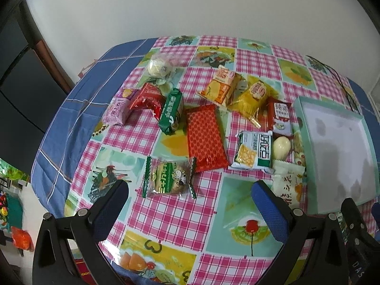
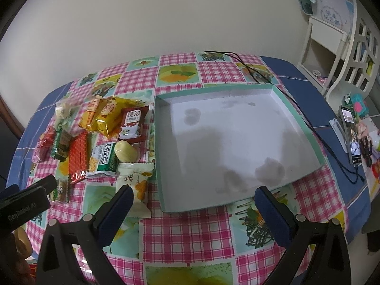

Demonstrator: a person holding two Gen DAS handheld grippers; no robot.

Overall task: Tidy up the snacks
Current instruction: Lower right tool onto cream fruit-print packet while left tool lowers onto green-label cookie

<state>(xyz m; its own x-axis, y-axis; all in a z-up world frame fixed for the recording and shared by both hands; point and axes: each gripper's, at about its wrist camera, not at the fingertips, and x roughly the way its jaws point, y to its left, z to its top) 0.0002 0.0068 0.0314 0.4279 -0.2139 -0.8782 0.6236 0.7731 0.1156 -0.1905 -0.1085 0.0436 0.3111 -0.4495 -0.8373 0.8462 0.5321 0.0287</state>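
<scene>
My left fingers [image 1: 190,199] are hovering open, the green cookie packet [image 1: 169,178] lying just ahead between them. My right fingers [image 2: 193,201] are spreading empty before the teal tray [image 2: 299,128] on the worktop [image 2: 185,232].

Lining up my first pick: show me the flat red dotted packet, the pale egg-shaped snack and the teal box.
Flat red dotted packet [image 1: 205,137]: left wrist view, middle of its top face.
Pale egg-shaped snack [image 2: 125,151]: right wrist view, its rounded top.
Teal box [image 2: 158,147]: right wrist view, left wall.

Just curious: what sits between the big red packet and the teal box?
In the left wrist view, a white-green cracker packet and a pale egg-shaped snack lie between the red packet and teal box.
</scene>
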